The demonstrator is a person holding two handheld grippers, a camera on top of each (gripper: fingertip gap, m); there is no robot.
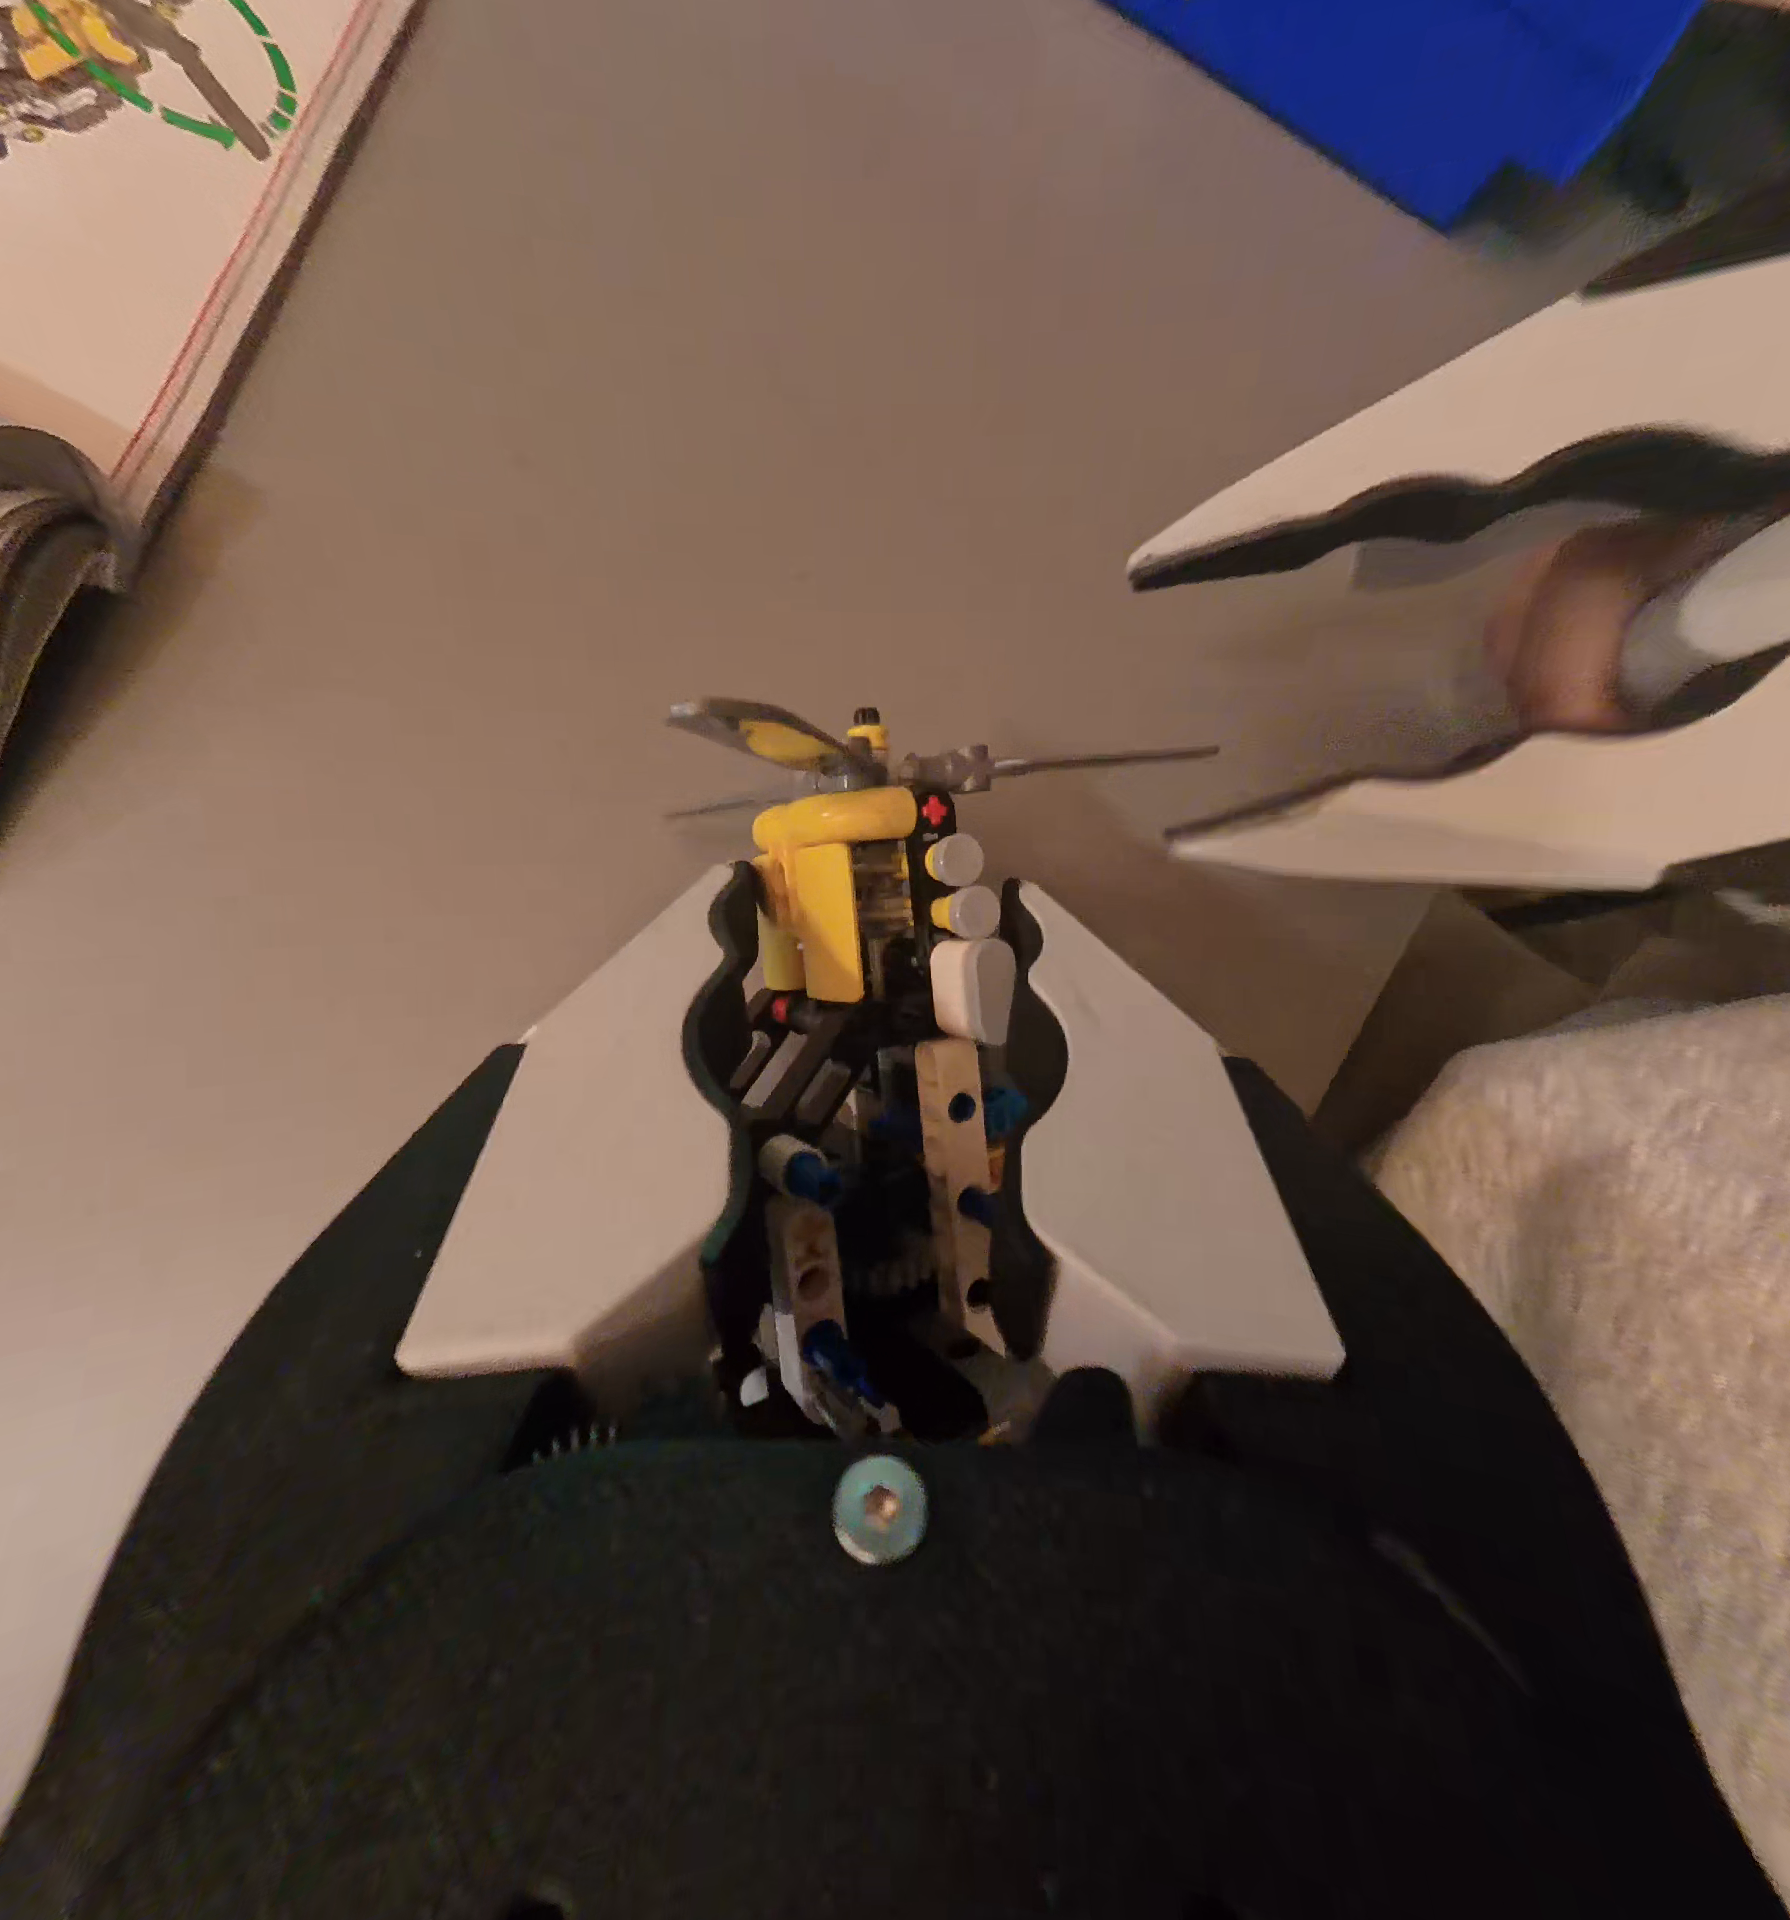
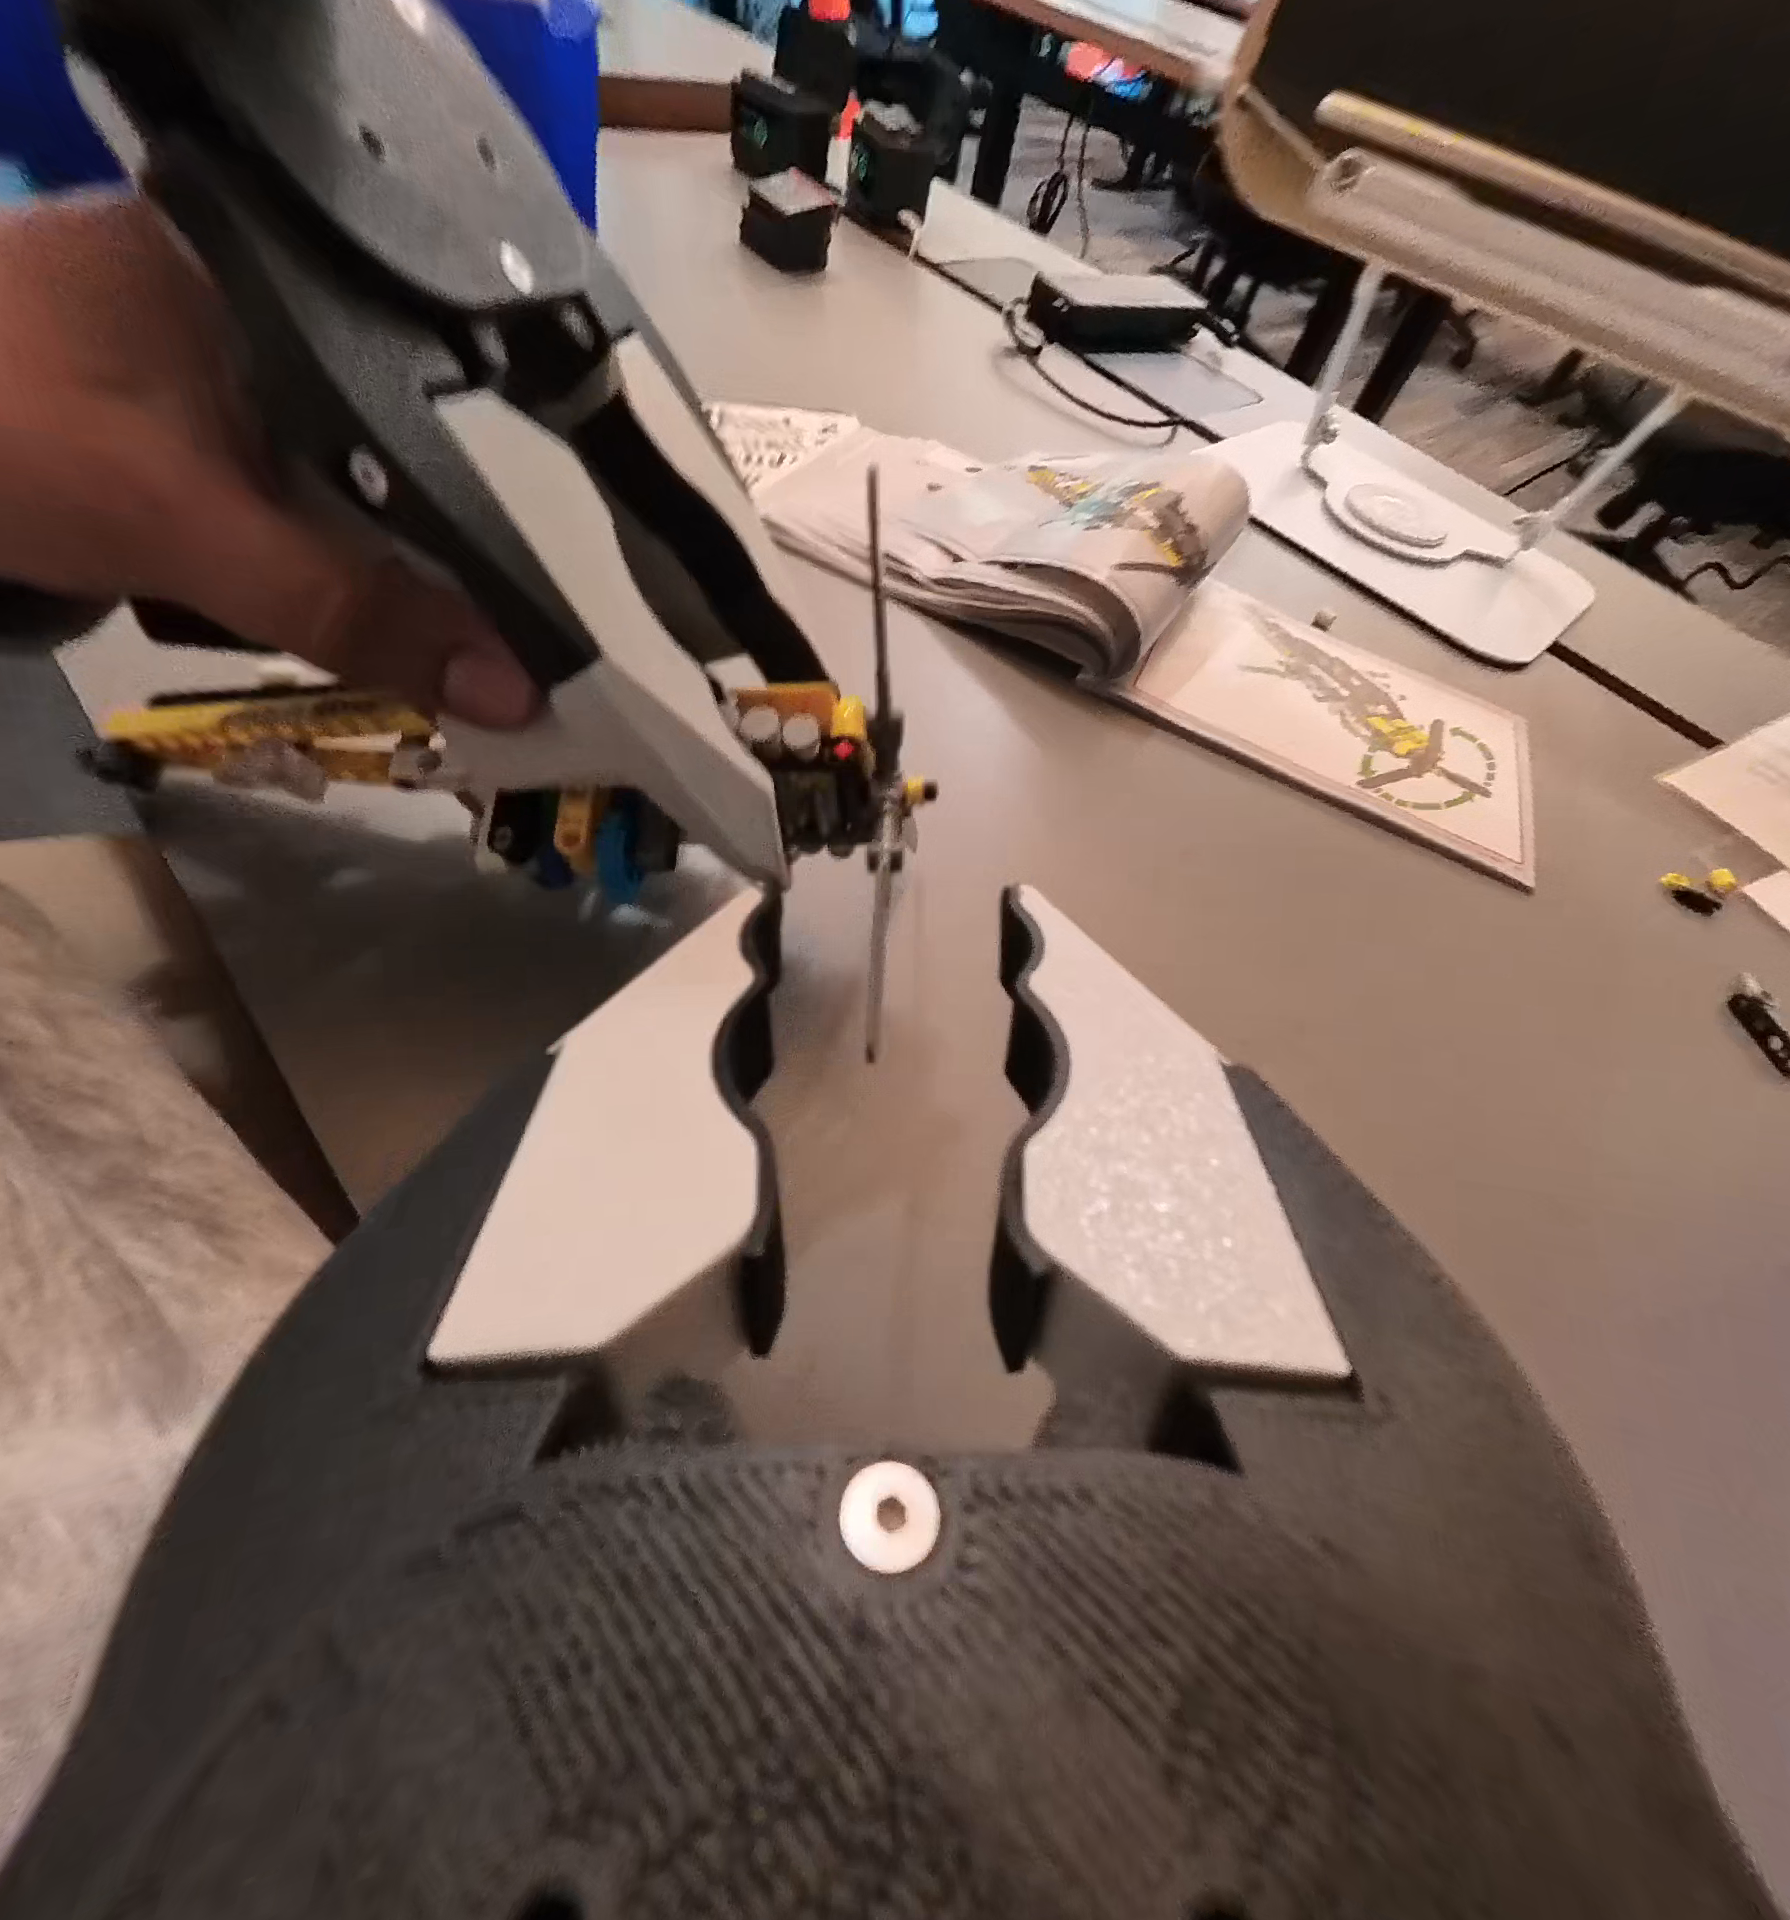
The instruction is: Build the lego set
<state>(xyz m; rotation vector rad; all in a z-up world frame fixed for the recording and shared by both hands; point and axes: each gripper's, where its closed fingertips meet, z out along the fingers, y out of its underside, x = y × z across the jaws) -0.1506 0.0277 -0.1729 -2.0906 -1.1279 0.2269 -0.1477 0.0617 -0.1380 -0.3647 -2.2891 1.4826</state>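
My left gripper (image 1: pixel 875 883) is shut on a yellow and black lego helicopter model (image 1: pixel 849 914), held above the grey table. Its grey rotor blades (image 1: pixel 1067 769) stick out past the fingertips. In the right wrist view the same model (image 2: pixel 818 769) shows sideways in the left gripper (image 2: pixel 766 821), with a yellow tail (image 2: pixel 247 727) trailing left and a thin rotor blade (image 2: pixel 878 748) standing on edge. My right gripper (image 2: pixel 886 909) is open and empty, just below and in front of the rotor. It also shows at the right of the left wrist view (image 1: pixel 1151 696).
An open instruction booklet (image 2: pixel 1109 561) lies on the table (image 2: pixel 1286 1039) beyond the model; it also shows in the left wrist view (image 1: pixel 91 260). Small loose lego pieces (image 2: pixel 1769 1034) and papers (image 2: pixel 1774 779) lie at the right. A monitor stand (image 2: pixel 1390 520) and black devices (image 2: pixel 1109 301) sit farther back.
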